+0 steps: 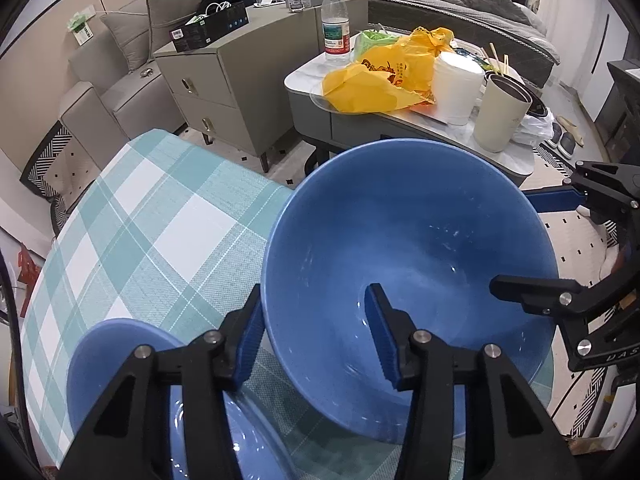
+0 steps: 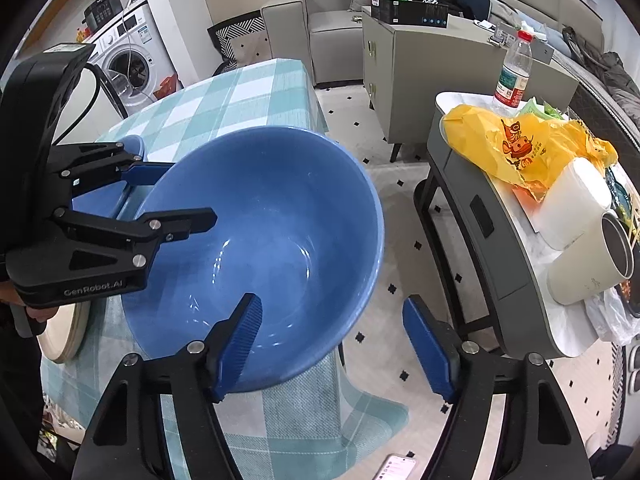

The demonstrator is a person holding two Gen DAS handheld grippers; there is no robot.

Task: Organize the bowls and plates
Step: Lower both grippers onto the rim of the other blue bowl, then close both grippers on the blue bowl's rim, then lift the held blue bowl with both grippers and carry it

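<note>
Large blue bowl (image 1: 408, 264): tilted, at the near corner of the desk (image 1: 160, 216), which carries a teal-and-white checked cloth. Both grippers straddle its rim.

Left gripper (image 1: 316, 336): one finger outside the bowl wall, the other inside; jaws spread across the rim with a gap showing on the inner side, so a firm grip cannot be confirmed from its own view. In the right wrist view the same gripper (image 2: 176, 196) has one finger over the rim into the bowl and one behind the wall.

Right gripper (image 2: 334, 344): jaws wide open, the left finger inside the bowl near its lower rim, the right finger out over the floor, clear of the wall.

Small blue bowl (image 1: 120, 364): upright on the desk, just beside the large one, partly hidden behind the left gripper's fingers.

Pale round plates (image 2: 66, 336): stacked at the desk edge, beneath the left gripper body.

Side table (image 2: 520, 280): near the desk, across a strip of tiled floor. Holds a yellow plastic bag (image 1: 384, 76), a water bottle (image 1: 335, 24), a white tub (image 1: 458, 88) and a cream tumbler (image 1: 502, 116).
</note>
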